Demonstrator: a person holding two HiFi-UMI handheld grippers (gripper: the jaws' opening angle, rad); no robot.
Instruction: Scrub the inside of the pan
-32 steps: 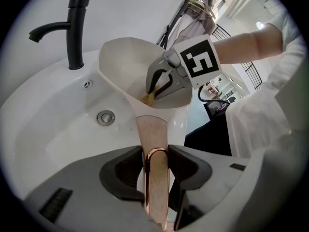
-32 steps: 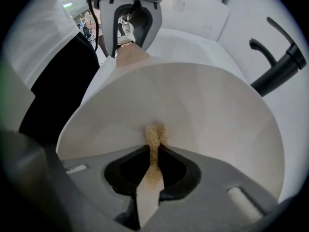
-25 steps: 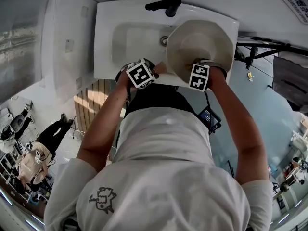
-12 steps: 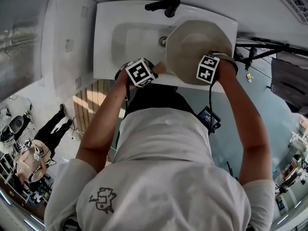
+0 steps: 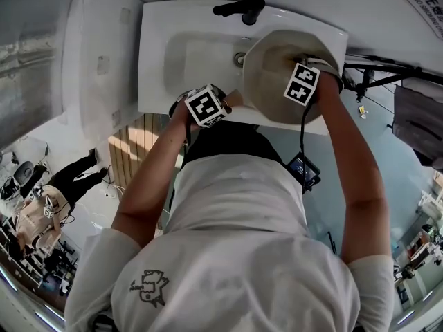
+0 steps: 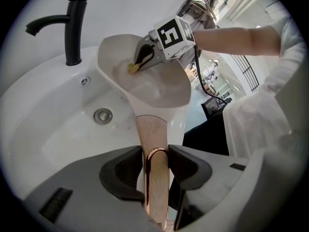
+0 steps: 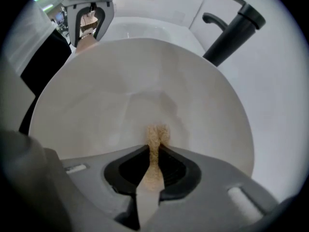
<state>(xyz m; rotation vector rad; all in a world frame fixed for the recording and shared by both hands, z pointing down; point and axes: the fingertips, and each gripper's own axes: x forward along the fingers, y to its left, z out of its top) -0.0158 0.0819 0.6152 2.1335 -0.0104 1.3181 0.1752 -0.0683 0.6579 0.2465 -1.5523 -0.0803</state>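
A pale cream pan (image 5: 280, 71) is held tilted over the right side of a white sink (image 5: 190, 61). Its copper-toned handle (image 6: 154, 153) runs back between the jaws of my left gripper (image 6: 157, 178), which is shut on it. In the left gripper view the pan bowl (image 6: 154, 81) faces up and to the right. My right gripper (image 7: 154, 170) is shut on a small tan sponge (image 7: 155, 144), whose tip presses on the inside of the pan (image 7: 145, 100). In the head view the right gripper (image 5: 302, 83) is over the pan's far right part, the left gripper (image 5: 208, 106) at the sink's front edge.
A black tap (image 5: 239, 9) stands at the back of the sink, also seen as the tap (image 6: 72, 23) left of the pan. The drain (image 6: 103, 115) lies in the basin below the pan. A white wall panel (image 5: 97, 54) is to the left.
My right gripper with the sponge has moved from the pan's near rim up and to the right, deeper into the pan. The left gripper and pan have hardly moved.
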